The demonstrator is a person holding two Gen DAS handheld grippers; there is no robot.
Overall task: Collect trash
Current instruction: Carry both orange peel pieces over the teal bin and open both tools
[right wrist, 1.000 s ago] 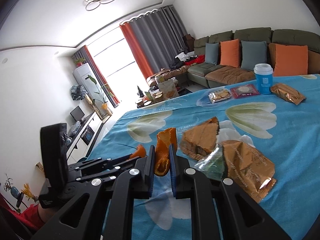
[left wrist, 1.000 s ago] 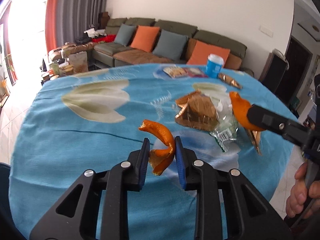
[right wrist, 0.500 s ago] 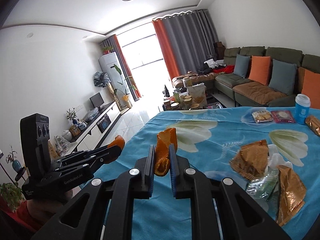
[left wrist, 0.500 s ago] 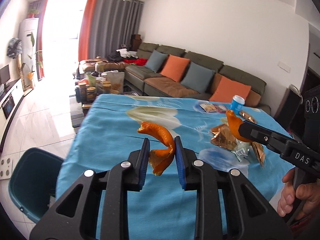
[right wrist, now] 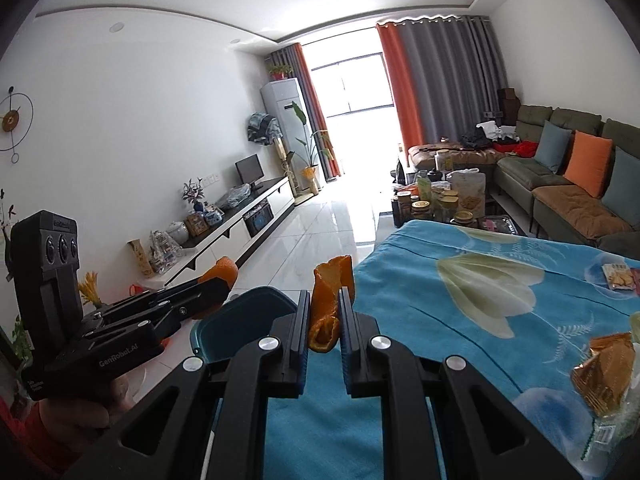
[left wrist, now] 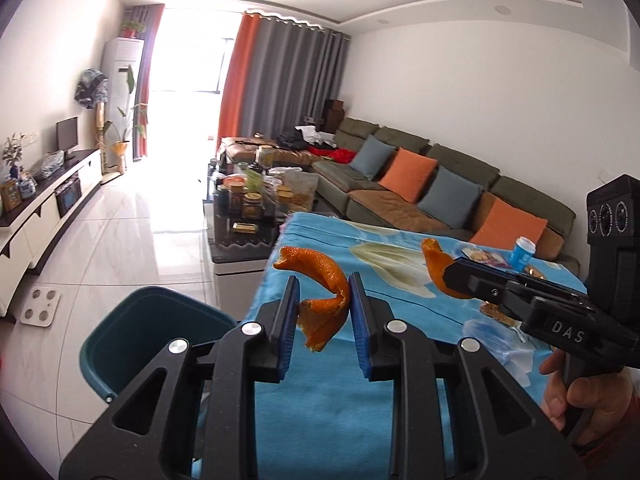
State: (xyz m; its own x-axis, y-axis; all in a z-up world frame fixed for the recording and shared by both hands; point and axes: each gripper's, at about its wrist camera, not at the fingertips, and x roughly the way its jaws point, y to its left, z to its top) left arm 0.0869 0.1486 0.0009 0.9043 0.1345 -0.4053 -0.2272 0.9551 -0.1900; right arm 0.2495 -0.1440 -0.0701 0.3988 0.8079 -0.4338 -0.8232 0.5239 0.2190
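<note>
Your left hand-held gripper [left wrist: 323,300] clamps a curled orange peel [left wrist: 320,300]; your right hand-held gripper [right wrist: 324,322] clamps a second peel [right wrist: 330,308]. Only the right view shows the snack wrappers [right wrist: 604,372] on the table [right wrist: 480,320]. The teal bin [left wrist: 152,332], unseen a second ago, now sits below both.

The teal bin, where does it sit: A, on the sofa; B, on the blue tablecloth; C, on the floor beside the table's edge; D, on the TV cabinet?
C: the teal bin stands on the white tile floor, against the edge of the table.
</note>
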